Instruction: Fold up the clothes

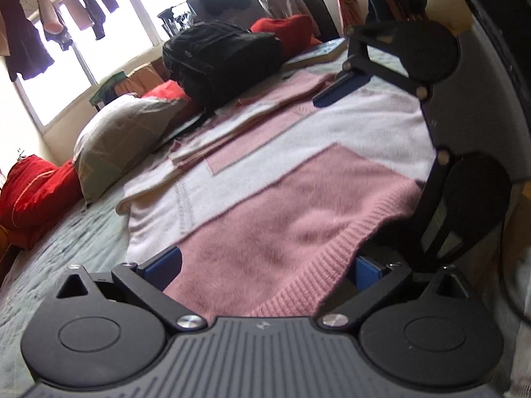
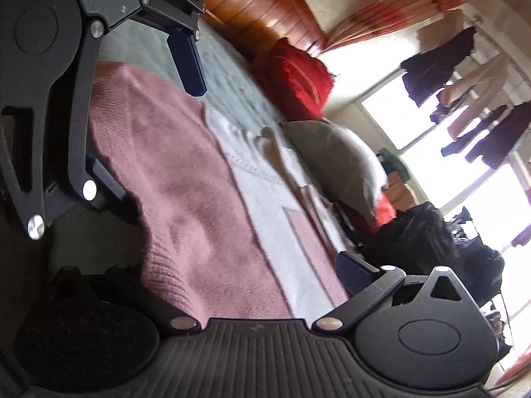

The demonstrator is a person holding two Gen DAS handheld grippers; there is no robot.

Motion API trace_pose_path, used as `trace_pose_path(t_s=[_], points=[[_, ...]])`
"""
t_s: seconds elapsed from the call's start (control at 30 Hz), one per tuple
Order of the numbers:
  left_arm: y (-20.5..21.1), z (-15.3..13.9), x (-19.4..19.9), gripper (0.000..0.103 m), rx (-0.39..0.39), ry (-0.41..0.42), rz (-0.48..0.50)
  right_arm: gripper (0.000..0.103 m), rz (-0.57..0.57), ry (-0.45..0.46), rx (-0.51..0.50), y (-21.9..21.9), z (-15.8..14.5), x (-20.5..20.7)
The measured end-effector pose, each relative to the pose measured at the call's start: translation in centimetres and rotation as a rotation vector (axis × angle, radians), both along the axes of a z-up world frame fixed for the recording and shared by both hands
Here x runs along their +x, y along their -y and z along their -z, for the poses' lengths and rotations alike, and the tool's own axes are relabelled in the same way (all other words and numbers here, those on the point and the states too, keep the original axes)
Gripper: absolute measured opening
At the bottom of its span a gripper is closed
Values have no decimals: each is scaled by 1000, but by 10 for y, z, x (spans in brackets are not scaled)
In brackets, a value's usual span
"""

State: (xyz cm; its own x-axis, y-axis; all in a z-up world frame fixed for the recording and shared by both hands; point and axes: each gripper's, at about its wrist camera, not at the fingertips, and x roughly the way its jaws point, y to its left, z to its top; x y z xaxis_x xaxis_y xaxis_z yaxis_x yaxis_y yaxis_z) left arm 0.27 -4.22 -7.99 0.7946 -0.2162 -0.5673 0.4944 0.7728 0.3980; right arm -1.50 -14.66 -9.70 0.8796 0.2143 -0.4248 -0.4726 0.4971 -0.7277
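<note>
Item: pink-and-white knit sweater [image 1: 265, 179], spread flat on the bed [image 1: 66, 248] (ready for folding). Left gripper [image 1: 265, 265] and right gripper [image 2: 239, 272]: fingers spread wide, straddling its ribbed hem, nothing clamped yet.

Sweater [image 1: 298, 205] pink-and-white blocks; backpack [image 1: 222, 56] black; pillow [image 1: 122, 142] grey; fingers [image 1: 166, 265] blue.

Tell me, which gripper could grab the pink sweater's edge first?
Probably the left gripper: the ribbed hem of the pink sweater lies squarely between its open jaws. The right gripper is open too, but the hem sits off to one side there, in shadow.
</note>
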Motion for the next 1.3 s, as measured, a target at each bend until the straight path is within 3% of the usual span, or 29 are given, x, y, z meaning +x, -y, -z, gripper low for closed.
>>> trace_pose_path(t_s=[0.13,0.4,0.47,0.63,0.8,0.9,1.23,1.27,1.3], points=[[-7,-2,0,102,-21,-9,-4,103,-26,-59,14,6,-3,-8],[-16,-19,24,102,-117,-1,-57,102,-63,-190,191,27,-40,-15],[-17,-21,27,102,-124,2,-58,95,-107,-213,223,31,-49,-19],[-17,-21,32,102,-126,4,-64,55,-244,-322,188,23,-53,-31],[-17,-21,30,102,-124,9,-66,40,-273,-404,87,4,-27,-26],[-19,-21,28,102,-117,17,-69,31,-237,-415,46,-4,-14,-16],[-33,-29,15,102,-168,20,-71,29,-207,-296,5,-20,-5,-15],[-35,-29,12,102,-169,23,-70,27,-204,-280,-3,-22,-3,-16],[-37,-30,9,102,-167,25,-72,12,-194,-264,-5,-23,-3,-16]])
